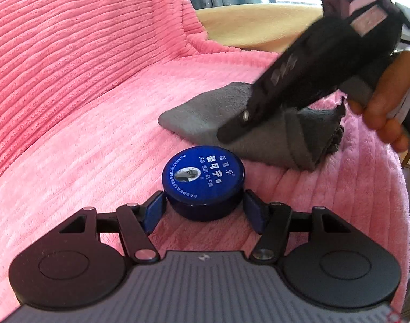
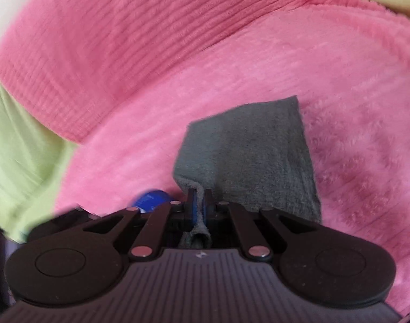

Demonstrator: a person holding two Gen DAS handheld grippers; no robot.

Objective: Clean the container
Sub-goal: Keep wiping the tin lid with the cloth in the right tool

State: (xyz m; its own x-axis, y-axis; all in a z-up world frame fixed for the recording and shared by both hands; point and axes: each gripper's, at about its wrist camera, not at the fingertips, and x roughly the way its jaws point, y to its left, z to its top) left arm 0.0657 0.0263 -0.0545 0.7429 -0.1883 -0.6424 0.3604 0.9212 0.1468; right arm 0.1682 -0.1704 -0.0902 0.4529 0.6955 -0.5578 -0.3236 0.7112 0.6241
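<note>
Left gripper [image 1: 204,210]: jaws part open, blue pads pressed on either side of the tin [image 1: 203,180], holding it.
Tin: round, blue, lid on, printed white text; sits on the pink blanket [image 1: 84,134], just in front of the cloth.
Right gripper [image 2: 198,202]: jaws nearly closed, pinching a fold of the cloth [image 2: 248,156]; the rest spreads ahead on the blanket.
Right hand [image 1: 390,99]: wrapped round the gripper's handle, right of the cloth.
Beyond: yellow cover and window past the blanket's far edge.
</note>
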